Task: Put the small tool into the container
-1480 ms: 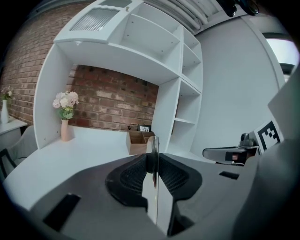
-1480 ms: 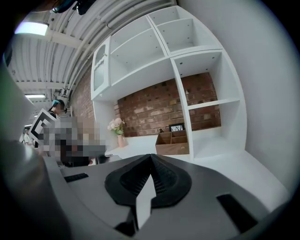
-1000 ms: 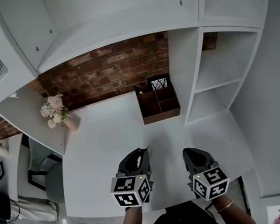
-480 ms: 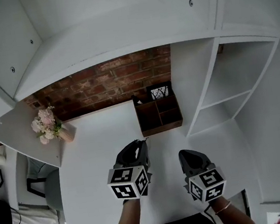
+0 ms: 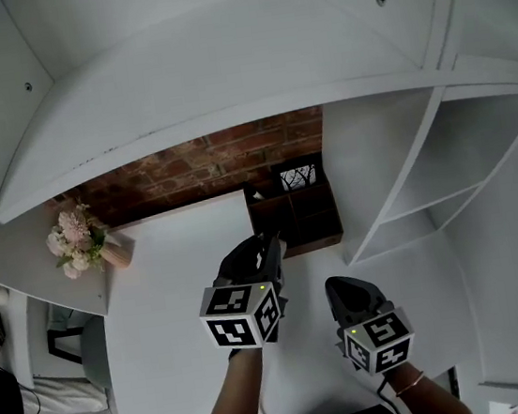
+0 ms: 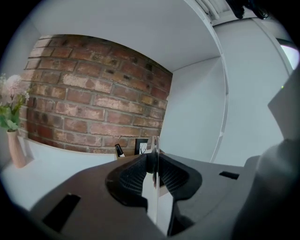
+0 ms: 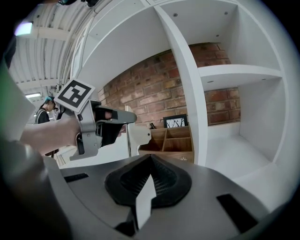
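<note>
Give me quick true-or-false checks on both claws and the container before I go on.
1. The left claw grips a thin metal tool. True.
2. The right claw holds something too. False: it is shut and empty.
3. The wooden container stands on the white table by the brick wall. True.
4. The flower vase stands right of the container. False: it stands to its left.

The thin tool shows only edge-on; its kind is unclear.
</note>
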`<state>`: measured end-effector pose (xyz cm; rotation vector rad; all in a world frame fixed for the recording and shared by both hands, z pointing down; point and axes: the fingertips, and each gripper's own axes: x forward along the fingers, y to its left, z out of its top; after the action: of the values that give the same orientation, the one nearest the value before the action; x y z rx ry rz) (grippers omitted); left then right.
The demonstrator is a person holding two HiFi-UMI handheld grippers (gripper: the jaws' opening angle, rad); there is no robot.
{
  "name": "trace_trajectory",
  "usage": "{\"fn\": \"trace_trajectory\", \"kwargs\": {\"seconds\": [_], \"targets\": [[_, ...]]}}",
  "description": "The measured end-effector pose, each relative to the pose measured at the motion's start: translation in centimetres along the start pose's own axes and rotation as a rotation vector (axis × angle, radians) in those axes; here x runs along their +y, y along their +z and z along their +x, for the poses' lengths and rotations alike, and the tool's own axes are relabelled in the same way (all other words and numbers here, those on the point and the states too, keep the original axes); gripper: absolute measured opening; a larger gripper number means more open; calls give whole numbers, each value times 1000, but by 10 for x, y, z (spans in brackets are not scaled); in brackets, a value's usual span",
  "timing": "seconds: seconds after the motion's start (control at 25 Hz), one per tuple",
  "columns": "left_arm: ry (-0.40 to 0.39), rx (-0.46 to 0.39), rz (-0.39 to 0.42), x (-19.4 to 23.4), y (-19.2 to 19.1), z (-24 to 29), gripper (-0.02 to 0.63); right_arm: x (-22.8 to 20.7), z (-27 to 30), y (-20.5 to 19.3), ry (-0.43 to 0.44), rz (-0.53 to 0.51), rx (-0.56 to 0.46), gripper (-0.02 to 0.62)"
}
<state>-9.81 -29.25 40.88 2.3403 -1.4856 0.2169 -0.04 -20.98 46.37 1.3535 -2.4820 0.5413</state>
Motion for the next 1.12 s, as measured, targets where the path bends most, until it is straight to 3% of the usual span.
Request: {"fn": "trace_trajectory", "kwargs": {"seconds": [0.6, 1.12], "targets": [[14, -36, 72, 11, 42, 66, 84, -21, 26, -6, 23, 38, 29, 5], [31, -44, 96, 19, 21, 73, 84, -30, 32, -10, 18, 43, 49, 5]]}}
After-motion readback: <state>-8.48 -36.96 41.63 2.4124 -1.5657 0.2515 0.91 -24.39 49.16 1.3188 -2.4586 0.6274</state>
